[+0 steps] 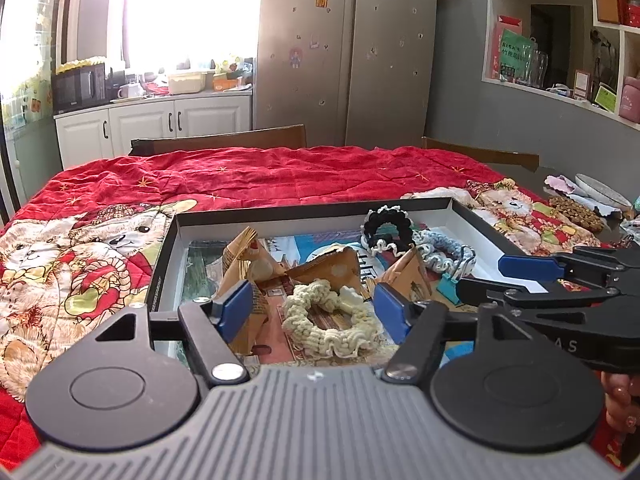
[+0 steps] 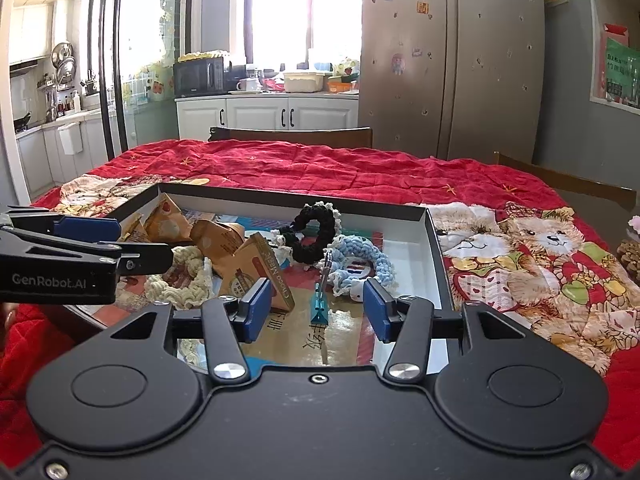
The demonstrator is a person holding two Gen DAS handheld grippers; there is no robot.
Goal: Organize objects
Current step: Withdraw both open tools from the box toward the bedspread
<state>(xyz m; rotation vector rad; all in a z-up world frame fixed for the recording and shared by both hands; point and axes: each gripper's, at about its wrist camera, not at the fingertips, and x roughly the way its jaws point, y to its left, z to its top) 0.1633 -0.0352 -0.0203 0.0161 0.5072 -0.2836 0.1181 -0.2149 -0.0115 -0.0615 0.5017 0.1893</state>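
Left wrist view: left gripper (image 1: 314, 310) spread wide, empty, above cream scrunchie (image 1: 330, 326) near tray (image 1: 168, 248) front edge. Right wrist view: right gripper (image 2: 316, 308) wide, empty, over teal clip (image 2: 319, 312); black scrunchie (image 2: 314, 236) toward far edge.

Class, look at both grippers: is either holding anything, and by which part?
Nothing is held. The left gripper and right gripper are both open above the tray.

This is a home kitchen and eating room. A tall silver fridge (image 2: 452, 60) stands far right, white cupboards (image 2: 267, 114) with a black microwave (image 2: 199, 77) far left, and a red teddy-bear cloth (image 1: 256, 176) covers the near table.
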